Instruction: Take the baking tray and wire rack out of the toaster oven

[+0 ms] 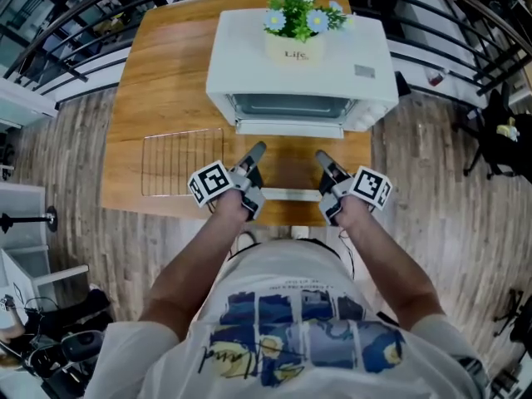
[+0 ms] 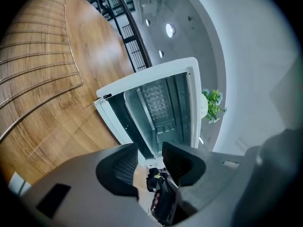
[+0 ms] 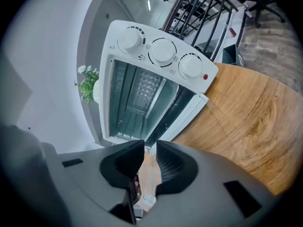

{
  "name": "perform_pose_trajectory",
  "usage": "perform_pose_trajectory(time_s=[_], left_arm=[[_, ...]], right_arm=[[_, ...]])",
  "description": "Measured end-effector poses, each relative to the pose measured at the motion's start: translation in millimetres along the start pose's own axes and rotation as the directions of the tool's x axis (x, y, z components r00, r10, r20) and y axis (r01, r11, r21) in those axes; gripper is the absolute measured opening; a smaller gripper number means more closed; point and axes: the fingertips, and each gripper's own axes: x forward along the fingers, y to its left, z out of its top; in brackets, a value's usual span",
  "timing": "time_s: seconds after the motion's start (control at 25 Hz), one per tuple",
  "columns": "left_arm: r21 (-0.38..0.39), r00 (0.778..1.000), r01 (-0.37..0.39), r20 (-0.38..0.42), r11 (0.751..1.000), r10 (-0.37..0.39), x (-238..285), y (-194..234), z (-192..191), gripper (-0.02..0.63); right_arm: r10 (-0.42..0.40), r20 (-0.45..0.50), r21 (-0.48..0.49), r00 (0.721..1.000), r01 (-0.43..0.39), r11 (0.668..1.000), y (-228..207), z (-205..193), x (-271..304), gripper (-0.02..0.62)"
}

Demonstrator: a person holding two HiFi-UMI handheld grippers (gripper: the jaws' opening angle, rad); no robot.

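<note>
The white toaster oven (image 1: 332, 73) stands on the wooden table (image 1: 158, 73) with its door (image 1: 289, 127) folded down. In both gripper views its cavity (image 2: 158, 108) (image 3: 137, 98) shows only bare walls and rails. The wire rack (image 1: 179, 163) (image 2: 33, 70) lies flat on the table, left of the oven. A pale strip (image 1: 291, 194), perhaps the rim of a flat tray, lies between the two grippers; I cannot tell its surface from the wood. My left gripper (image 1: 256, 150) (image 2: 150, 152) and right gripper (image 1: 320, 156) (image 3: 150, 148) point at the door, both open with nothing between the pads.
A potted plant (image 1: 295, 23) sits on top of the oven. Three knobs (image 3: 162, 51) line the oven's right side. Dark railings (image 1: 75, 23) curve round behind the table, and an office chair (image 1: 499, 131) stands at the right. The table's front edge is close to the person's body.
</note>
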Motion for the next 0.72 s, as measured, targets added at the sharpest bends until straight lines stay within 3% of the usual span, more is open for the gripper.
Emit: perform_pose_trajectory(time_s=[0.2,0.48,0.72], left_arm=[[0.01,1.0,0.005,0.025,1.0,-0.006,19,8,14,0.162],[-0.053,0.998,-0.023,0.057,0.998,0.026,36,26,26,0.163],[-0.034,0.998,-0.018,0.061,0.999,0.02,55,33,33,0.163]], right_arm=[[0.009,0.009,0.027,1.0,-0.009,1.0,-7,16,26,0.072],[0.023,0.029,0.047,0.999,-0.024,0.999,-16,38,51,0.075],[0.028,0.037,0.071,0.999,-0.03,0.997,-16,48,72,0.081]])
